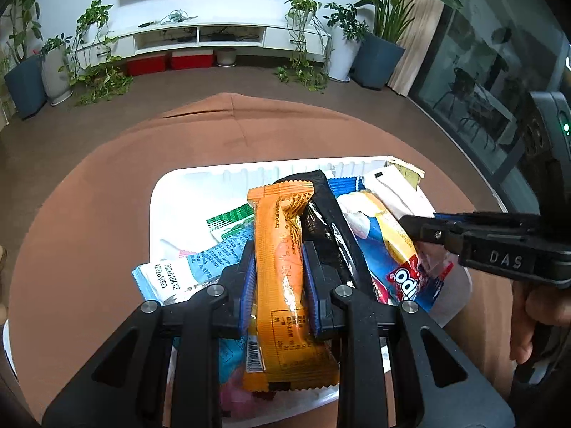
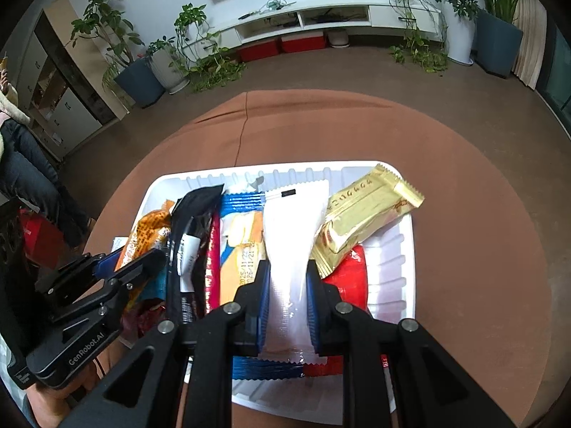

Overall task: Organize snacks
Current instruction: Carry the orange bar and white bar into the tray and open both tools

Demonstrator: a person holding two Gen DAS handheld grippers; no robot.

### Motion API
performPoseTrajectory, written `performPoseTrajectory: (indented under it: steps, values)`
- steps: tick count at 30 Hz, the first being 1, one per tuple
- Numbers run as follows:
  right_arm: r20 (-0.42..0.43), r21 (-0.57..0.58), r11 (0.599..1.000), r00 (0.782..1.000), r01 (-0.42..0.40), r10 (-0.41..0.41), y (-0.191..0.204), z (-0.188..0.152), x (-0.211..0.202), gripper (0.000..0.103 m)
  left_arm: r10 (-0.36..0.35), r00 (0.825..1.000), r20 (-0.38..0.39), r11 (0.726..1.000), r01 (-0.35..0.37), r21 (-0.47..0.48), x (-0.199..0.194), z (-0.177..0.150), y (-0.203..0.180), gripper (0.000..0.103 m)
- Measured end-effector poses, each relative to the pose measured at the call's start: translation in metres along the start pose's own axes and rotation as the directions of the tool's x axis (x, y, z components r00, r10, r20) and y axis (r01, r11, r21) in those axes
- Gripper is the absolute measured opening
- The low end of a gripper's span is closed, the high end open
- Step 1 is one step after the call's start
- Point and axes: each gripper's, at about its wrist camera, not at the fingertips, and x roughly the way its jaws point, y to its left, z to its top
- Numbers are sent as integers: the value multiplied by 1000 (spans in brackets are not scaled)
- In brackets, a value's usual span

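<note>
Your left gripper (image 1: pixel 279 278) has its jaws pinching the long orange foil snack bar (image 1: pixel 283 271) over the white ribbed plastic tray (image 1: pixel 178 192) near the middle of the brown-clothed desk (image 1: pixel 89 214). Your right gripper (image 2: pixel 287 296) has its jaws pinching the white plastic snack pouch (image 2: pixel 291 246) above the same tray's right half, beside a shiny gold wrapper (image 2: pixel 364 217) leaning on the tray's far right rim.
</note>
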Motion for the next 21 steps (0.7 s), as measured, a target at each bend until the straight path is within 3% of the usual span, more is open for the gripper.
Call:
performPoseTrajectory:
  steps: [13, 17, 20, 21]
  values:
    - [-6, -13, 1000, 1000, 20, -20, 4, -4, 11, 20, 13, 1000, 27, 1000, -12, -23, 5, -2, -1, 23]
    - [4, -22, 999, 999, 35, -35, 7, -5, 8, 28, 25, 999, 34, 999, -24, -24, -1, -9, -6, 24]
    - [9, -48, 997, 999, 53, -53, 13, -8, 4, 30, 38, 998, 40, 999, -37, -26, -6, -9, -6, 32]
    - [12, -56, 997, 998, 59, -58, 15, -8, 3, 30, 41, 998, 44, 999, -40, -32, -8, -9, -5, 40]
